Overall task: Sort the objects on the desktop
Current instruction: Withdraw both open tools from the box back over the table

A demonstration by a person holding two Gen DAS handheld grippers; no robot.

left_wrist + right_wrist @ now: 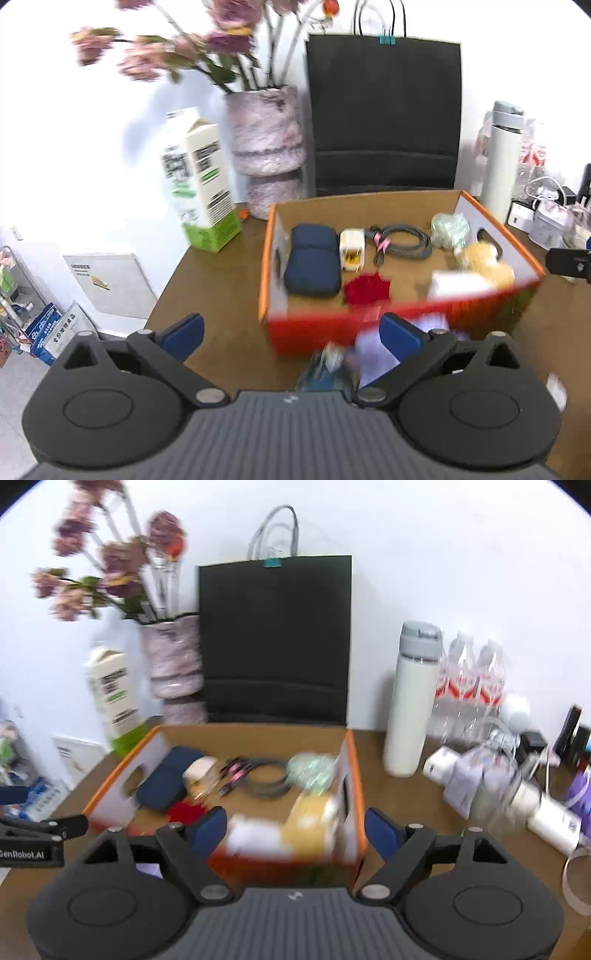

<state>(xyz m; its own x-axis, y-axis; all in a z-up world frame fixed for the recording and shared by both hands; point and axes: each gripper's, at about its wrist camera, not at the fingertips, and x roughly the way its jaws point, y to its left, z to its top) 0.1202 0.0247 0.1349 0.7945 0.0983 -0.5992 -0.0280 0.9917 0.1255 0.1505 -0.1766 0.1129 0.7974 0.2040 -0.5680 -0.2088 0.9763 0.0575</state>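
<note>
- Left wrist view: left hand-held gripper (291,332) has its jaws spread wide, nothing between the blue pads (184,330). It is tilted down over the brown desk (221,295), just short of the box's near-left corner.
- Orange cardboard box (369,328) sits on the desk ahead and to the right, open top up, long axis across the frame. Near wall is motion-blurred.
- Inside, left to right: navy pouch (312,264), long axis running away from the camera, against the left wall; white charger plug (352,249), prongs toward the camera; coiled black cable (404,242) lying flat; pale green bundle (450,229) at the far right; red fuzzy item (367,290) near the front; white and yellow blurred items (476,271) at the front right, type unclear.
- Blurred bluish packet (328,369) and white paper (373,354) lie on the desk between the box and the gripper.
- Milk carton (201,192), vase with flowers (267,147), black paper bag (384,114) and white bottle (502,158) stand upright behind the box.
- Right wrist view: right hand-held gripper (295,829) is open too, pads clear of everything. It is tilted down, centred on the box's near-right part; the near box wall (288,867) shows in the gap, beyond the pads.
- The left gripper's black finger (48,825) shows at the left edge.
- White chargers (439,762), water bottles (469,679) and clutter sit on the desk right of the box.
</note>
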